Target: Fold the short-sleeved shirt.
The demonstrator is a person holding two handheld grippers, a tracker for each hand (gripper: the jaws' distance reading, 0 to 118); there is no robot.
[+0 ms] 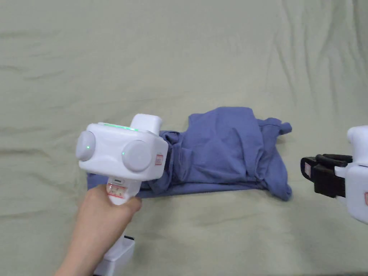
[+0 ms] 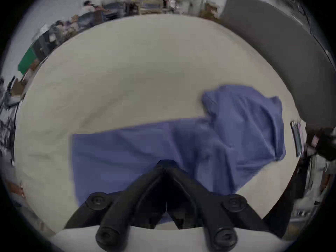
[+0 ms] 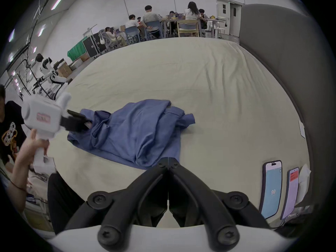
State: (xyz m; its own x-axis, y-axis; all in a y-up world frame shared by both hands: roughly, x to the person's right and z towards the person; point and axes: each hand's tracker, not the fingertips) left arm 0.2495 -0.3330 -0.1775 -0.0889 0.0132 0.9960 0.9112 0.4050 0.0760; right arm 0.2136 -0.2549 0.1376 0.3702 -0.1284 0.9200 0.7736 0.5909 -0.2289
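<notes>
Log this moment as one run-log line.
shirt: blue short-sleeved shirt bunched, partly folded on bed sheet | left gripper: shut, over shirt's left end | right gripper: shut, empty, off shirt's right end

Shirt (image 1: 230, 151) on bed sheet (image 1: 179, 54) (mid-bed); left gripper (image 3: 80, 123) over its left end, right gripper (image 1: 311, 172) beside right end.

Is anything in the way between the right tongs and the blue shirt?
No, nothing visible. Bare sheet lies between the right tongs and the shirt. The left tongs are at the shirt's far end, away from that gap.
</notes>
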